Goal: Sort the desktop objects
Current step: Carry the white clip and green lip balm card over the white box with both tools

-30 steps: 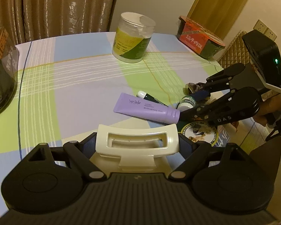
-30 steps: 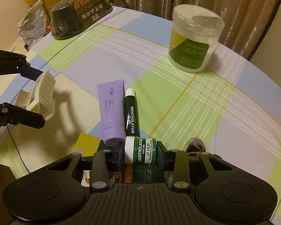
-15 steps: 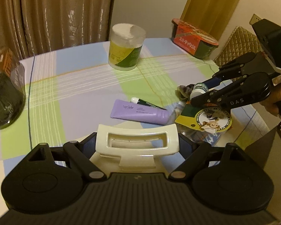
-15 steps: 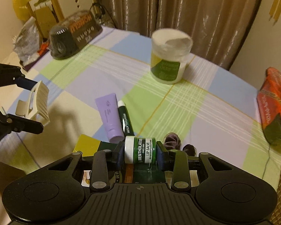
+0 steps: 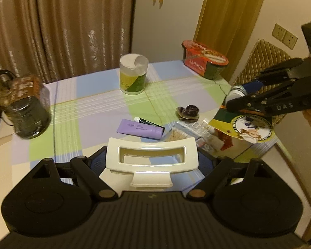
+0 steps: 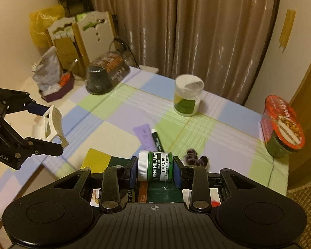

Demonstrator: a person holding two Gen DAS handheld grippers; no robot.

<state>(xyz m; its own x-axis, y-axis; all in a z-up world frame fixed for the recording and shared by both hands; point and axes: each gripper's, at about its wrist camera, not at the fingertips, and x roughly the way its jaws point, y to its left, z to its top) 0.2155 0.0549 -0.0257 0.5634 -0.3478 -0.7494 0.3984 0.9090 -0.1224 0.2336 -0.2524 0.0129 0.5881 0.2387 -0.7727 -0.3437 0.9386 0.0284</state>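
My left gripper (image 5: 151, 155) is shut on a cream plastic clip (image 5: 151, 153), held well above the checked tablecloth; the same clip (image 6: 50, 124) shows at the left of the right wrist view. My right gripper (image 6: 155, 169) is shut on a small green lip salve jar (image 6: 155, 166) with a white lid, also lifted; the jar (image 5: 236, 93) appears at the right of the left wrist view. On the cloth lie a purple tube (image 5: 140, 129), a dark green lip gel stick (image 5: 150, 122) beside it, and a dark hair scrunchie (image 5: 187, 110).
A white-lidded jar (image 5: 133, 76) stands at the back. A red-lidded noodle bowl (image 5: 204, 59) sits back right, a dark noodle bowl (image 5: 27, 108) at the left edge. A round-printed card pack (image 5: 248, 127) and a clear packet (image 5: 188, 133) lie near the right edge.
Both grippers have risen and pulled back from the table, each keeping its object. The lip salve jar left the cloth beside the tube and now hangs high above it.
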